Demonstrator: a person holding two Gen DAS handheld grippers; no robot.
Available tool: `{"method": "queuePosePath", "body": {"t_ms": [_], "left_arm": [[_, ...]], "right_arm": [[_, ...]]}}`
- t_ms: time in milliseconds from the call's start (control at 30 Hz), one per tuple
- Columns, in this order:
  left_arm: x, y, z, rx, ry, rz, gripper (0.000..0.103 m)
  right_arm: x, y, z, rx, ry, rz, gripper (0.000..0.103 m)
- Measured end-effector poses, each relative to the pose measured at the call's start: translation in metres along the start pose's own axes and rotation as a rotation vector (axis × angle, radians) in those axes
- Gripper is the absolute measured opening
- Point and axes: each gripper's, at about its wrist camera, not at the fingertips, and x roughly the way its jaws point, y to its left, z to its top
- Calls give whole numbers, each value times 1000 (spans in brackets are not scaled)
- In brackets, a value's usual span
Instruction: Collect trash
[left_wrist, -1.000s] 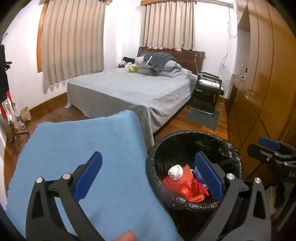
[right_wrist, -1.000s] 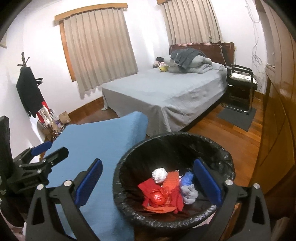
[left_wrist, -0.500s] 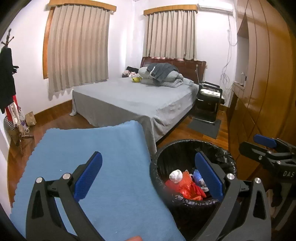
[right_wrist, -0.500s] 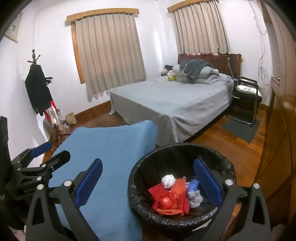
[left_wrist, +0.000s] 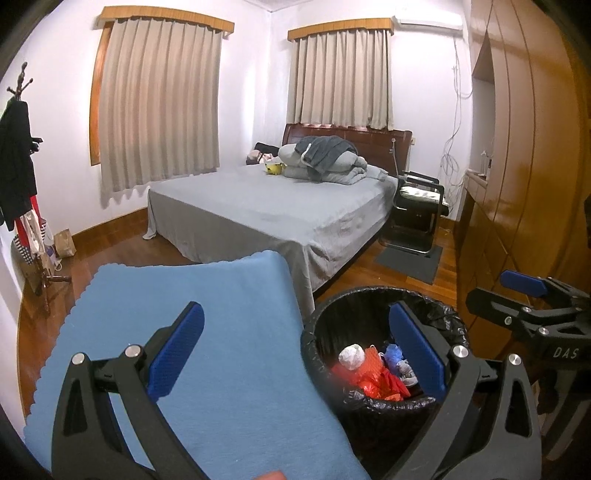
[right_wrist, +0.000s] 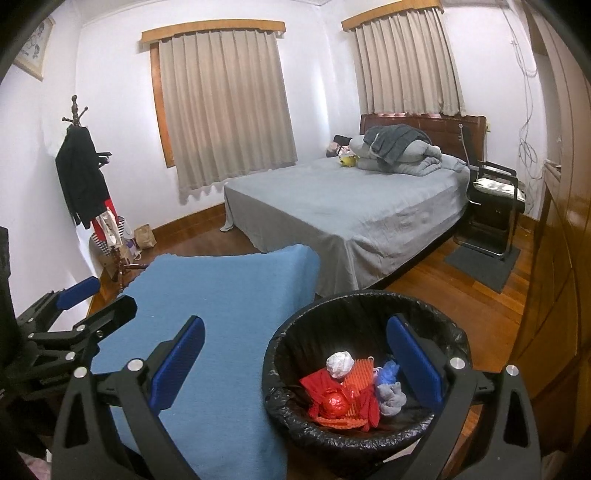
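Both grippers, left gripper (left_wrist: 295, 350) and right gripper (right_wrist: 295, 360), hover above the bin (right_wrist: 295, 424), jaws wide open and empty, trash (right_wrist: 343, 391) already inside

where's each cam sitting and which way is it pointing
Left wrist: rides the open left gripper, looking across the blue cloth toward the bed; the right gripper shows at its right edge.
Right wrist: rides the open right gripper, above the trash bin; left gripper at left.
Shared: bin, cloth, bed.
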Motion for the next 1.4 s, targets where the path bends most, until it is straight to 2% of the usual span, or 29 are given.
{"method": "queuePosePath", "body": {"t_ms": [1400], "left_arm": [[-3,2,1,0,-10,3,98]], "right_arm": [[-2,6,0,-4,1,2,97]]}}
